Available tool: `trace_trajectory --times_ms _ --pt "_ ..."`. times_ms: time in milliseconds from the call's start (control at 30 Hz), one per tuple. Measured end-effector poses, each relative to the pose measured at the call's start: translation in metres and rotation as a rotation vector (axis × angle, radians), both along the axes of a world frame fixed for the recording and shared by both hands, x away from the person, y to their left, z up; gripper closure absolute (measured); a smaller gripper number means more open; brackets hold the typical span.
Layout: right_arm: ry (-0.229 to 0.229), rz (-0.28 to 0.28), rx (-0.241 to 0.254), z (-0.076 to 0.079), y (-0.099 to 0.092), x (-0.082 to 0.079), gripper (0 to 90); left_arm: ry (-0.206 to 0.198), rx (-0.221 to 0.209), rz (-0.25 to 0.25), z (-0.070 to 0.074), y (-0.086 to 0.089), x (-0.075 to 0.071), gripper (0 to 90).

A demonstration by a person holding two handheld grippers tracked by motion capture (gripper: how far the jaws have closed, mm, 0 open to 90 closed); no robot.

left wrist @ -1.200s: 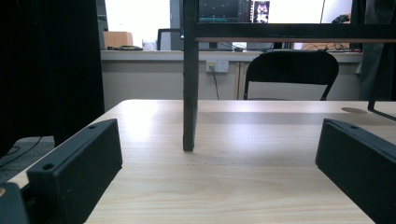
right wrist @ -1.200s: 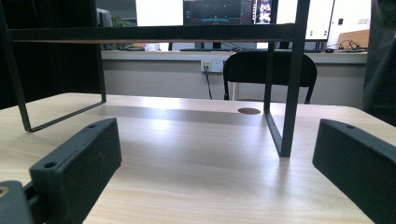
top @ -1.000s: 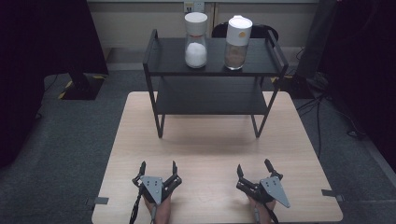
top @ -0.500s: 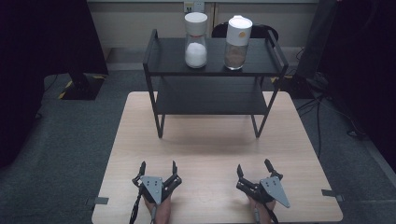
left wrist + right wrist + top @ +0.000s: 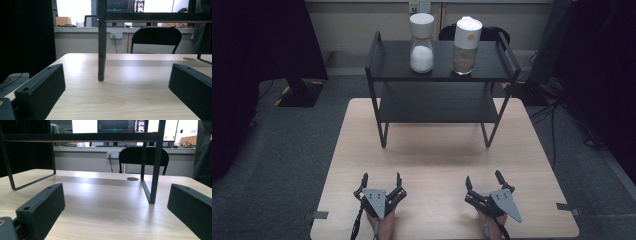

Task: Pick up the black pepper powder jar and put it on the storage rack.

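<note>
Both grippers rest low at the near edge of the pale wooden worktop (image 5: 437, 150), the left gripper (image 5: 381, 181) and the right gripper (image 5: 484, 179) well apart from each other, each with its fingers spread wide and holding nothing — in both gripper views bare worktop lies between the two black fingers. Ahead of them, at the far half of the worktop, stands a black two-tier shelf rack (image 5: 377, 70). On its top shelf stand two upright jars near each other: a white-lidded jar of white grains (image 5: 421, 42) on the left and a white-lidded jar of brown contents (image 5: 466, 45) on the right. Both jars are well apart from the grippers.
</note>
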State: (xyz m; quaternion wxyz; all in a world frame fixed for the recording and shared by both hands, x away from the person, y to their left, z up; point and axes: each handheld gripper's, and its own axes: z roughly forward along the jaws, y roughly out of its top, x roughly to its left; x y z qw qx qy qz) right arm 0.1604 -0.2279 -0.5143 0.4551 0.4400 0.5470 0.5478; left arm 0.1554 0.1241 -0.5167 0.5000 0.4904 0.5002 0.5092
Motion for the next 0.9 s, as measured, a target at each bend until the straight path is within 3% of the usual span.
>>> trace_trajectory --times_ms 900 --pt "-0.006 0.009 0.007 -0.0013 -0.0020 0.0000 0.0 0.000 0.000 0.011 0.0001 -0.0020 0.0010 0.3"
